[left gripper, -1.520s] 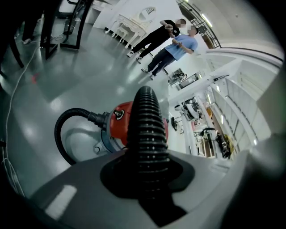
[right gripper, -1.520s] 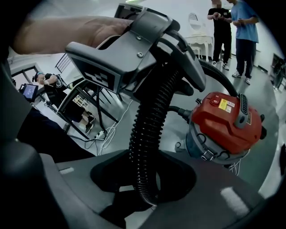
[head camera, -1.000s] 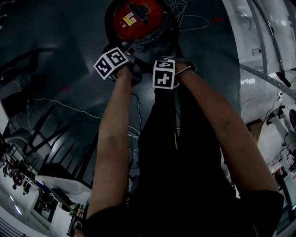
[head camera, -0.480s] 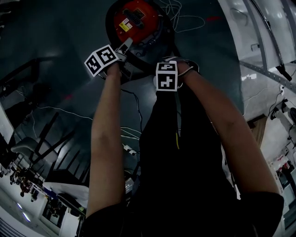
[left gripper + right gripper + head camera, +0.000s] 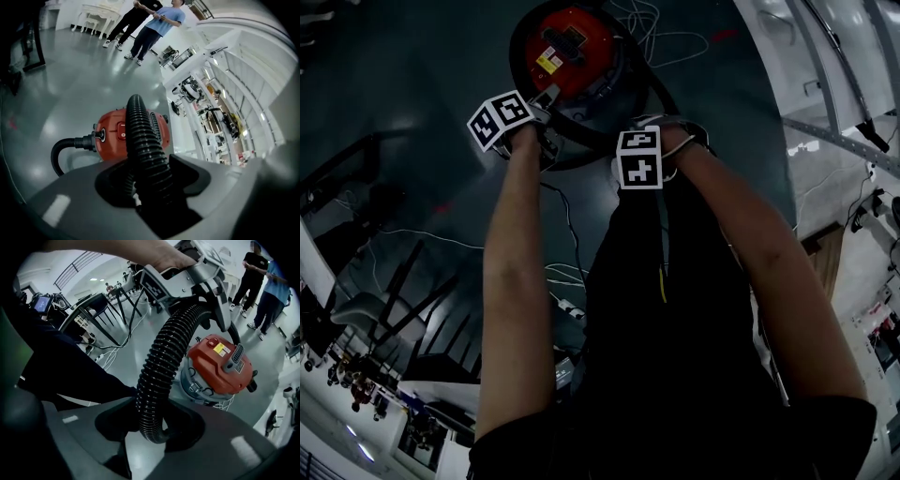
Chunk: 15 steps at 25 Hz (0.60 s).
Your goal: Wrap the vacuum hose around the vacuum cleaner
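The vacuum hose [image 5: 592,141] is a black, ribbed, flexible tube with a dull plastic sheen. One end plugs into a port on the side of the vacuum cleaner [image 5: 572,42] and bends down in a tight curve. In the head view it loops round the cleaner's left side and crosses its near side, raised off the floor between the two grippers. The cleaner is a squat drum standing on the floor just beyond the hands — a rounded red plastic top with a black handle, vent slots and a yellow label, over a shiny metal canister with clips.

The left gripper [image 5: 547,101] has the hose [image 5: 143,140] running lengthwise between its jaws. They have just been closing, and they now pinch the ribbed tube from both sides, standing only as far apart as the tube is wide. The right gripper view shows the left gripper [image 5: 199,275] clamped on the tube from above. The right gripper [image 5: 645,127] grips the hose [image 5: 159,366] the same way, jaws part-spread round it at a bend, and from there the tube rises in an arc to the left gripper. Each gripper carries a white marker cube [image 5: 639,159] with black squares.

The floor [image 5: 422,112] is grey, smooth and glossy. Thin white cables [image 5: 670,28] lie tangled beyond the cleaner, black-framed chairs [image 5: 394,281] stand at the near left, and cluttered white shelving [image 5: 211,112] runs along the right. Two people [image 5: 150,23] stand at the far end — well apart from the cleaner [image 5: 112,136]
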{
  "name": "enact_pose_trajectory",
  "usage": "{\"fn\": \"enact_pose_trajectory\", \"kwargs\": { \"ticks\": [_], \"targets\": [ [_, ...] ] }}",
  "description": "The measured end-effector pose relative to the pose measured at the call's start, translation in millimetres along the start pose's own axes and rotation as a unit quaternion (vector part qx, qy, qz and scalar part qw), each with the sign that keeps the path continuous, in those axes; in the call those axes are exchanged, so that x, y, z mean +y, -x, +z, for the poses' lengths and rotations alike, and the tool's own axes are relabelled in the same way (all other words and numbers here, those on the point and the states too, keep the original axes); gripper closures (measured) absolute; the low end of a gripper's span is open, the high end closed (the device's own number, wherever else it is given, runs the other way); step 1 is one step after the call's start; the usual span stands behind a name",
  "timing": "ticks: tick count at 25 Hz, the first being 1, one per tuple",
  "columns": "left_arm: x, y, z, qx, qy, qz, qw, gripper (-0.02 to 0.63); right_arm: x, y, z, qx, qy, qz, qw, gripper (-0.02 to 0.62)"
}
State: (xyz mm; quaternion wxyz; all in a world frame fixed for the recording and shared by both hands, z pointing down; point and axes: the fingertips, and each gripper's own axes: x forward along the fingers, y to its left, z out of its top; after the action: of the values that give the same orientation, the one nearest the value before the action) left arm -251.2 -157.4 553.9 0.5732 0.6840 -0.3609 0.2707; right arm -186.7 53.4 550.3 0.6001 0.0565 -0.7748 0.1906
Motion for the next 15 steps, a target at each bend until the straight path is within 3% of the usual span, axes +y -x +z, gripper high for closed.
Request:
{"fn": "enact_pose_trajectory", "kwargs": {
  "ticks": [6, 15],
  "targets": [
    [-16.8, 5.7, 9.9, -0.007, 0.007, -0.016, 0.9998, 0.393, -20.6, 13.8, -12.3, 0.023, 0.012, -0.026, 0.999, 0.417],
    [-12.1, 22.9, 33.6, -0.045, 0.018, -0.005, 0.9988, 0.402, -55.4, 19.8, -6.2, 0.042, 0.052, -0.072, 0.995, 0.417]
  ]
}}
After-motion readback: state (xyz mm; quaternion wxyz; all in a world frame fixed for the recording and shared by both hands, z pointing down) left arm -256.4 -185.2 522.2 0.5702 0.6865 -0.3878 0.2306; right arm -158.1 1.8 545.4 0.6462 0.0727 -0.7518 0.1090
